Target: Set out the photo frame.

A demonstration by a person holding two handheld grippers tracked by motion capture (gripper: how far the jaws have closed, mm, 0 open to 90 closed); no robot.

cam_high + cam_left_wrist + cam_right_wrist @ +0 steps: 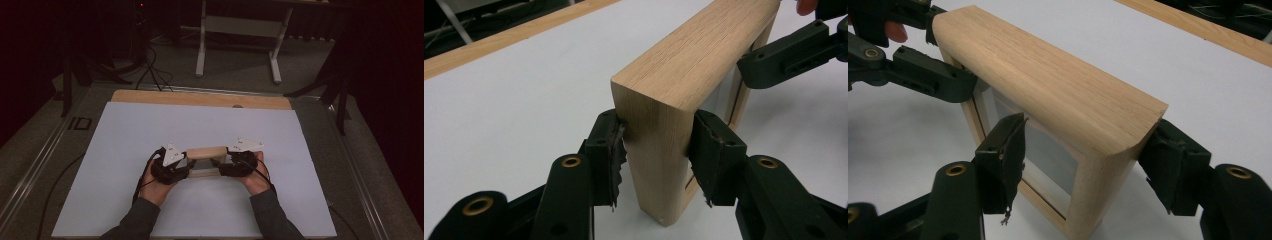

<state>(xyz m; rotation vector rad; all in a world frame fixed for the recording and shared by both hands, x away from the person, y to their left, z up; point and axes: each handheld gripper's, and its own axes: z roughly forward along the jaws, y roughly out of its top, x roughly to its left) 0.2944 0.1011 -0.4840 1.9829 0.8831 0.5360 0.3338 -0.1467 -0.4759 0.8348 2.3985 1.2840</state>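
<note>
A light wooden frame (202, 152) with a recessed panel stands upright on the white sheet (140, 130), its rounded top face up. My left gripper (189, 166) clamps the frame's left end; in the left gripper view its pads (615, 150) press both faces of the end post (659, 165). My right gripper (221, 165) holds the opposite end. In the right gripper view the frame (1048, 85) sits between the jaws, one pad (1008, 150) on the panel side and the other behind the back face. Each gripper's view shows the other gripper's jaws at the far end.
The white sheet covers most of the table, with a wooden strip (200, 98) showing along its far edge. Beyond it are cables (150, 70) on the floor and the legs of a white stand (237, 45). The person's sleeves (140, 220) enter from the bottom.
</note>
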